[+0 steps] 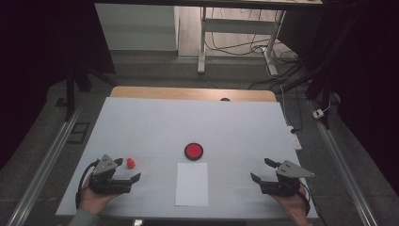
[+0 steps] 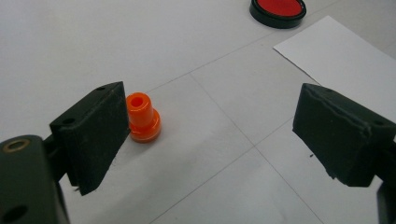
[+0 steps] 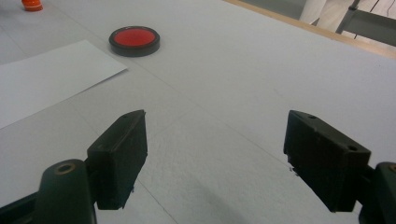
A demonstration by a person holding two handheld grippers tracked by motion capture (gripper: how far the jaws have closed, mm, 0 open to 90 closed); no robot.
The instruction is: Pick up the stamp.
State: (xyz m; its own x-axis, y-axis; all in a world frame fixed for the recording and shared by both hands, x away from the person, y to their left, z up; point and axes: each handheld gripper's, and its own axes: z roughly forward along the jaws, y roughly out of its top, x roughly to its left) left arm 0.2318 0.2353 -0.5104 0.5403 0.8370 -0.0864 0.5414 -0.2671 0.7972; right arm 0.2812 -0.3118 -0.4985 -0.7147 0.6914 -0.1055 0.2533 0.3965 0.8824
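A small orange stamp (image 1: pixel 131 163) stands upright on the white table cover. It is just ahead of my left gripper (image 1: pixel 128 169), whose jaws are spread wide. In the left gripper view the stamp (image 2: pixel 142 117) sits close beside the left pad (image 2: pixel 95 135), outside the gap, and my left gripper (image 2: pixel 212 112) holds nothing. A round red ink pad (image 1: pixel 193 150) in a black case lies mid-table, with a white paper sheet (image 1: pixel 192 183) just nearer me. My right gripper (image 1: pixel 261 169) rests open at the front right. In its own view my right gripper (image 3: pixel 217 123) is empty, with the ink pad (image 3: pixel 134 40) far left.
The white cover (image 1: pixel 188 122) ends at a wooden table edge (image 1: pixel 193 93) at the back. Metal rails (image 1: pixel 47 160) run along both sides. Beyond the table are desk legs (image 1: pixel 202 52) and loose cables (image 1: pixel 282 80) on the floor.
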